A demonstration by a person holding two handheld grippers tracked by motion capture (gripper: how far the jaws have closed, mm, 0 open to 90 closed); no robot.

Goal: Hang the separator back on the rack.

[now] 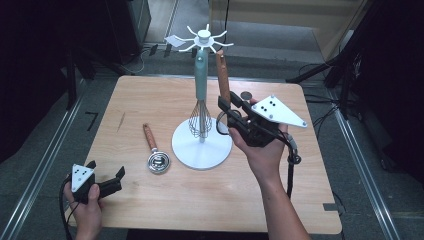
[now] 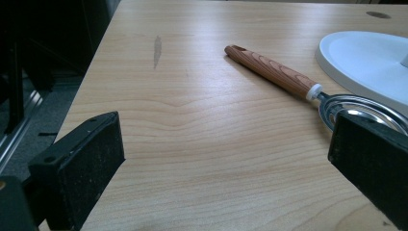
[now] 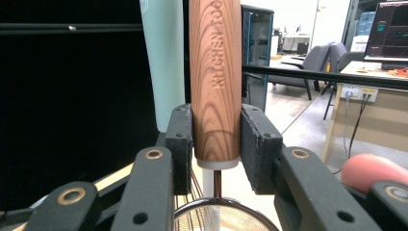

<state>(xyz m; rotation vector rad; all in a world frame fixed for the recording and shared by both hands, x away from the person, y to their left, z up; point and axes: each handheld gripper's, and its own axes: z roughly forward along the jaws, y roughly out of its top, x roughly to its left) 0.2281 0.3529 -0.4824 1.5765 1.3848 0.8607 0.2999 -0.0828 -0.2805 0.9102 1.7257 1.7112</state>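
Note:
A white utensil stand (image 1: 202,145) with a round base and hooked top (image 1: 203,37) stands mid-table; a teal-handled whisk (image 1: 200,100) hangs on it. My right gripper (image 1: 231,114) is shut on a wooden-handled strainer (image 1: 222,80), held upright just right of the stand; its handle (image 3: 215,82) sits clamped between the jaws, mesh ring (image 3: 223,214) below. A second wooden-handled utensil (image 1: 154,150) with a metal head lies flat left of the base; in the left gripper view its handle (image 2: 272,71) lies ahead. My left gripper (image 1: 107,179) rests open at the front left corner.
The wooden table (image 1: 150,200) has a dark smudge (image 1: 120,121) at left and a round hole (image 1: 246,95) near the far edge. Metal rails (image 1: 40,170) run along both sides on the floor. The stand's base rim (image 2: 365,62) lies close ahead right of my left gripper.

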